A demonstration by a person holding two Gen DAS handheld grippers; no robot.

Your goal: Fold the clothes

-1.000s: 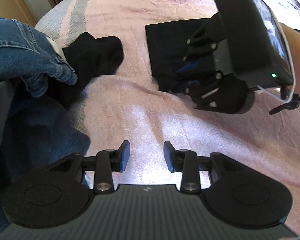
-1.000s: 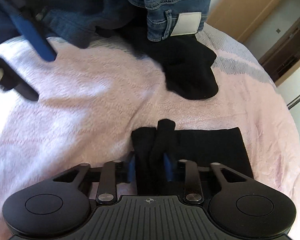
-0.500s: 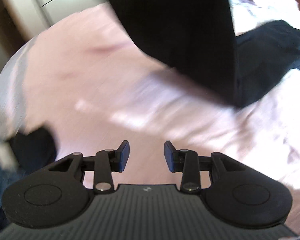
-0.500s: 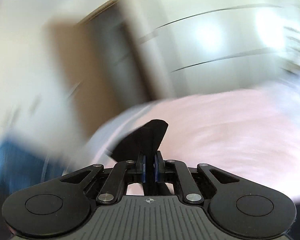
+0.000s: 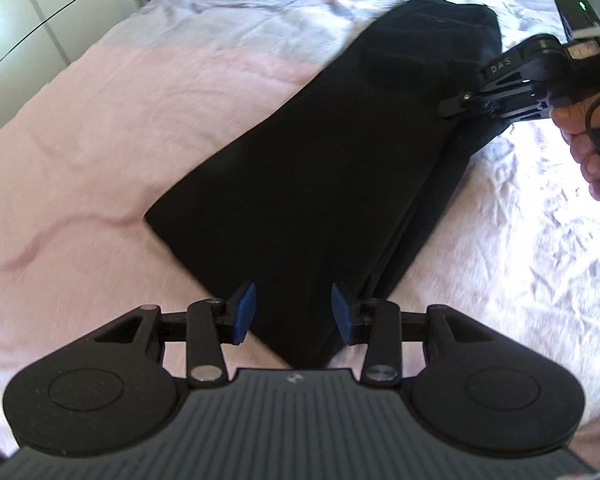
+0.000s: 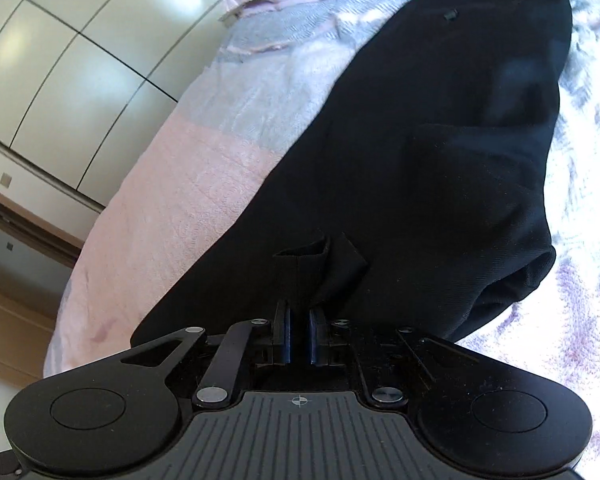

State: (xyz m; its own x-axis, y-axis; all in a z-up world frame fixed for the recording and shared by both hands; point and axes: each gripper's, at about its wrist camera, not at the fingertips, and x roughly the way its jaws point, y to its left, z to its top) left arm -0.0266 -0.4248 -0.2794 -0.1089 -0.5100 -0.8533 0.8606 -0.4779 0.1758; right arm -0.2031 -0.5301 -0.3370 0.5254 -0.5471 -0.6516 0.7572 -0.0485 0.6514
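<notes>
black trousers (image 5: 320, 152), folded lengthwise, laid out long and flat across the pink bedspread (image 5: 100, 128) of the bed, waist end far, hem end near. soft, limp cloth, light to middling in weight, likely to sag and slide out of line if lifted from one point only; best pinched at edges or corners, both ends at once, several layers together.

right hand-held gripper (image 6: 299, 338) nearly closed, pinching a small peak of the black fabric at the side edge, toward the waist end. left hand-held gripper (image 5: 293, 313) partly open, jaws having just widened, hovering over the hem end with cloth under the gap but nothing pressed between the blue pads (image 5: 244, 312). probable next hold: hem corner, all layers.
</notes>
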